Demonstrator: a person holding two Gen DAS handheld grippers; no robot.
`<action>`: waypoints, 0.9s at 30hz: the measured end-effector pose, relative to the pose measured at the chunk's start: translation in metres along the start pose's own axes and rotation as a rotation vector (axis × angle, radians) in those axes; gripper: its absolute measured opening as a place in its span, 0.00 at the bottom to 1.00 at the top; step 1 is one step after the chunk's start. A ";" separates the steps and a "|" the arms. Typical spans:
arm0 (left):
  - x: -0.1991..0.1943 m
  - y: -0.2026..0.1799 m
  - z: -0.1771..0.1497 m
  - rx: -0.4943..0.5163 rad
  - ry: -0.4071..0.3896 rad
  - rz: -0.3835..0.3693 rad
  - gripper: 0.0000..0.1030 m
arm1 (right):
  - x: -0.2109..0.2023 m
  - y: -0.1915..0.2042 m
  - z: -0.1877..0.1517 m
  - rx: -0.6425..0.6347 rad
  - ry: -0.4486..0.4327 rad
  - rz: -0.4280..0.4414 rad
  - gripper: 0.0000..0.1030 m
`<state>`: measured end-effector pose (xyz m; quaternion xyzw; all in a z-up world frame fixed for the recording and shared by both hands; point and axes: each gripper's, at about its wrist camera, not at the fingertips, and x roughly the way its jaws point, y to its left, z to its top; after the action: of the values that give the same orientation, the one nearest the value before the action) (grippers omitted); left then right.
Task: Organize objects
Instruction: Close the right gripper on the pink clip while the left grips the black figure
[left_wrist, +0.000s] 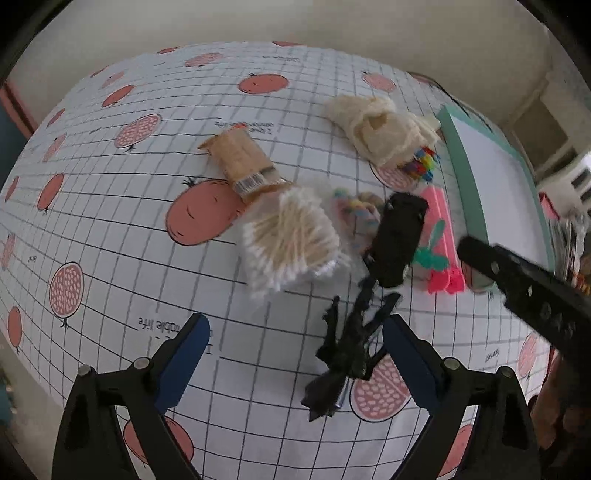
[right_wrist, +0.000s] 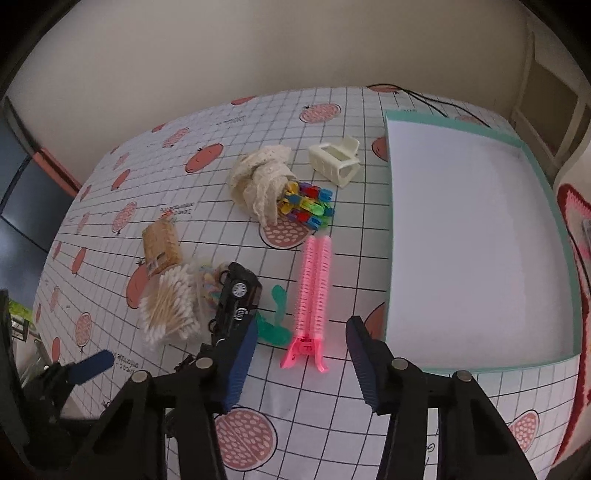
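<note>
left wrist view: black clip blurred; left gripper wide, right gripper wide.

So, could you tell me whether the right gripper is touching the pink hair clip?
Apart. The right wrist view shows the right gripper open above the pink hair clip, tablecloth visible between both fingers and the clip.

Each hand-held gripper has black linkage arms, silver pivot screws and ribbed blue fingers.

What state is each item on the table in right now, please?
Left tool: open, holding nothing.
Right tool: open, holding nothing.
Teal box: open, holding nothing.
Black toy car: tipped on its side.
Pink clip: lying flat.
Cream claw clip: closed.
</note>
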<state>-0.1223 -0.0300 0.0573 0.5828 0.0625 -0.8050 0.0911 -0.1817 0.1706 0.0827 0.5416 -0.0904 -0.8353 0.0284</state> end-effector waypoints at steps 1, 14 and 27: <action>0.002 -0.002 0.000 0.009 0.009 -0.002 0.89 | 0.002 -0.001 0.000 0.000 0.003 0.000 0.47; 0.010 -0.024 -0.016 0.039 0.076 -0.008 0.80 | 0.022 -0.007 0.000 0.035 0.033 0.013 0.39; 0.010 -0.035 -0.030 0.065 0.117 0.002 0.69 | 0.025 -0.008 0.001 0.060 0.023 0.031 0.32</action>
<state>-0.1054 0.0100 0.0379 0.6317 0.0412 -0.7710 0.0691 -0.1930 0.1752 0.0588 0.5502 -0.1233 -0.8255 0.0260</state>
